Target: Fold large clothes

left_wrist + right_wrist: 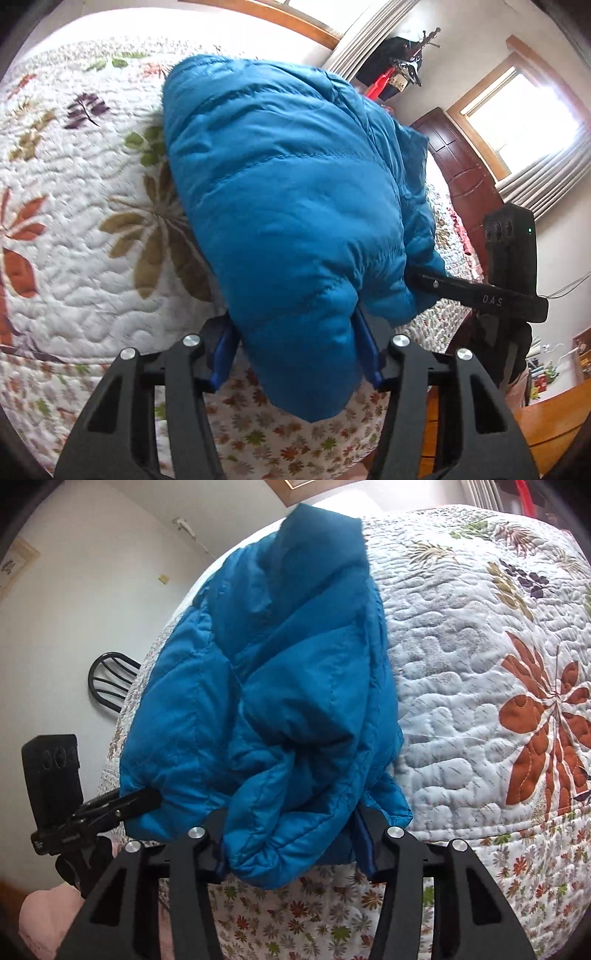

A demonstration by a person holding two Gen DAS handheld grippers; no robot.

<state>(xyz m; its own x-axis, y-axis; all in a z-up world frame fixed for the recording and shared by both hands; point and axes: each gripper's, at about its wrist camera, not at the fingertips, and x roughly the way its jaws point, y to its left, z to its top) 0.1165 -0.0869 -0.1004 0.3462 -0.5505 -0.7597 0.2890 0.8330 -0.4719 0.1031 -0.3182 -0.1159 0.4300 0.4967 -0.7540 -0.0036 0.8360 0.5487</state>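
Observation:
A puffy blue down jacket (280, 177) lies bundled in thick folds on the bed, its near end hanging over the bed's front edge. My left gripper (295, 347) is shut on that near end, and the padding bulges between its blue pads (221, 354). In the same view the right gripper (476, 291) comes in from the right, its tip buried in the jacket's side. In the right wrist view the jacket (288, 672) fills the middle. My right gripper (291, 845) is shut on a rolled fold at its near end. The left gripper (122, 805) reaches in from the left.
A white quilted bedspread (74, 229) with leaf and flower prints covers the bed (480, 646). A dark wooden door (458, 162), curtained windows (524, 118) and a coat stand (402, 66) are beyond it. A black chair back (110, 683) stands by the wall; something pink (44, 915) lies low left.

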